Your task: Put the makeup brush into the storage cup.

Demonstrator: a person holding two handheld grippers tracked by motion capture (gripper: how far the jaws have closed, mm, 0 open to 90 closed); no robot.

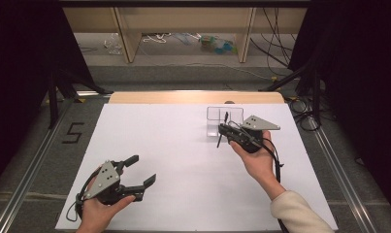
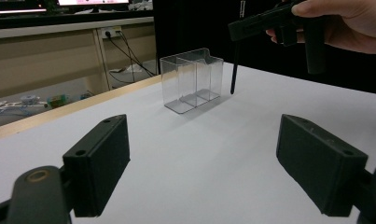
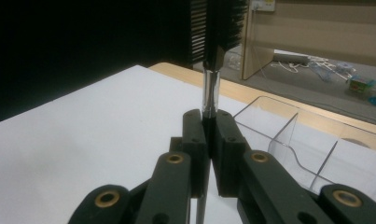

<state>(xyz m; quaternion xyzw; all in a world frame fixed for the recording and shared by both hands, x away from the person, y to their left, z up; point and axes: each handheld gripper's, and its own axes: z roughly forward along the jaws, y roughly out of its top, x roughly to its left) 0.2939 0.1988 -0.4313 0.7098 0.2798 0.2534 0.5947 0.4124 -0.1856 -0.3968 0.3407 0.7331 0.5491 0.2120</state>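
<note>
1. The table (image 1: pixel 149 145) is covered by a smooth matte white sheet, with a light wood edge along the far side.
2. The clear plastic organizer (image 1: pixel 224 121) sits at the far right. It's a glossy box with thin dividers, and every compartment looks empty, so I'd say nothing's been dropped in yet.
3. The left gripper (image 1: pixel 140 170) rests near the front edge, well apart from the box. Its chunky black jaws are spread wide with nothing between them.
4. The right gripper (image 3: pixel 209 123) is clamped tight on a small brush (image 3: pixel 212 70) (black bristles, shiny metal ferrule, thin dark handle). It hangs upright beside the organizer's front wall, so lowering it in looks like the bit that's left.
</note>
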